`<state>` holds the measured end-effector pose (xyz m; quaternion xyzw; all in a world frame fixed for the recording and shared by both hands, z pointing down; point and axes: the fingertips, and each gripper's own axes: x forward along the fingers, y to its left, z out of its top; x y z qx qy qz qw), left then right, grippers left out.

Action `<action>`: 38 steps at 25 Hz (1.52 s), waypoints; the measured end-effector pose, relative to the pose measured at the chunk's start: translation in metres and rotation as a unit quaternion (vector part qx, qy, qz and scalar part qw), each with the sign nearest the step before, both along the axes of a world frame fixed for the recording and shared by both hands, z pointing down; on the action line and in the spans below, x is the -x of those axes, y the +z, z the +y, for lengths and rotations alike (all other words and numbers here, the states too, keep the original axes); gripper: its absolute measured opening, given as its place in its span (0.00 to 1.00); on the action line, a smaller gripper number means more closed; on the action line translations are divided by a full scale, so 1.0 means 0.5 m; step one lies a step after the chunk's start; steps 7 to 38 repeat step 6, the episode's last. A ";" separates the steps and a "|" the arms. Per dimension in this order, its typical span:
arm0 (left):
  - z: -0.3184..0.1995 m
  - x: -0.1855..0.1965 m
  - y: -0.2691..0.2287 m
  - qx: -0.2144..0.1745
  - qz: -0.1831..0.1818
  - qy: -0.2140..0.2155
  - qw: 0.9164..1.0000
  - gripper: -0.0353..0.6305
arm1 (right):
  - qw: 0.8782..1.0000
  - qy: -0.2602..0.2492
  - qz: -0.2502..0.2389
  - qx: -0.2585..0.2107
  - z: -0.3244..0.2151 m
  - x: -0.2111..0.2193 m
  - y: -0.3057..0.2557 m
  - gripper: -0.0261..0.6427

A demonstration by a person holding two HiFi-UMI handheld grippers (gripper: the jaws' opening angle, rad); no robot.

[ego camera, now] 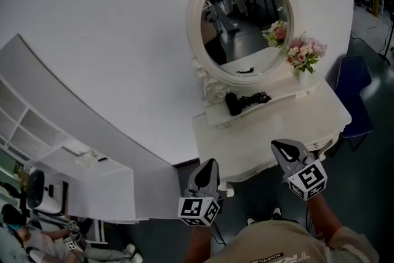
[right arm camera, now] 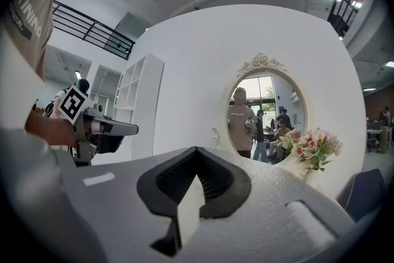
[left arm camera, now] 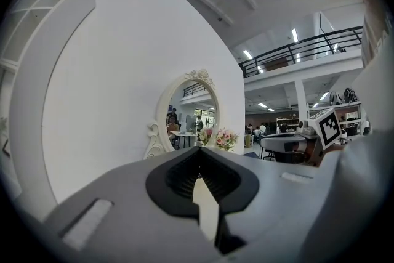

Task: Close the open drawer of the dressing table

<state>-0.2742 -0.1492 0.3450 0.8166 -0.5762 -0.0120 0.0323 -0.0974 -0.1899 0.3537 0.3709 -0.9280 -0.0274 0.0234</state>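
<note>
The white dressing table stands against the white wall, with an oval mirror on it. Its front edge lies just beyond both grippers, and I cannot make out an open drawer from above. My left gripper hovers at the table's front left corner with its jaws together and nothing in them. My right gripper is over the front edge further right, also shut and empty. In the left gripper view the jaw tips meet below the mirror. The right gripper view shows the same at its tips.
A vase of pink flowers and a black corded hair tool sit on the raised back shelf. A dark blue chair stands at the table's right. White shelving curves along the left, with a person below it.
</note>
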 end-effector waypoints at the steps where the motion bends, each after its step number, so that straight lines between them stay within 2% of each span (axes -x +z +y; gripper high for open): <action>1: 0.000 -0.002 0.001 0.001 0.000 0.002 1.000 0.08 | 1.000 0.000 -0.001 0.003 -0.001 -0.001 0.004 0.04; 6: 0.029 -0.006 0.037 0.029 0.006 0.003 1.000 0.08 | 0.999 0.002 0.015 0.037 0.018 -0.005 0.055 0.04; 38: 0.029 -0.006 0.037 0.029 0.006 0.003 1.000 0.08 | 0.999 0.002 0.015 0.037 0.018 -0.005 0.055 0.04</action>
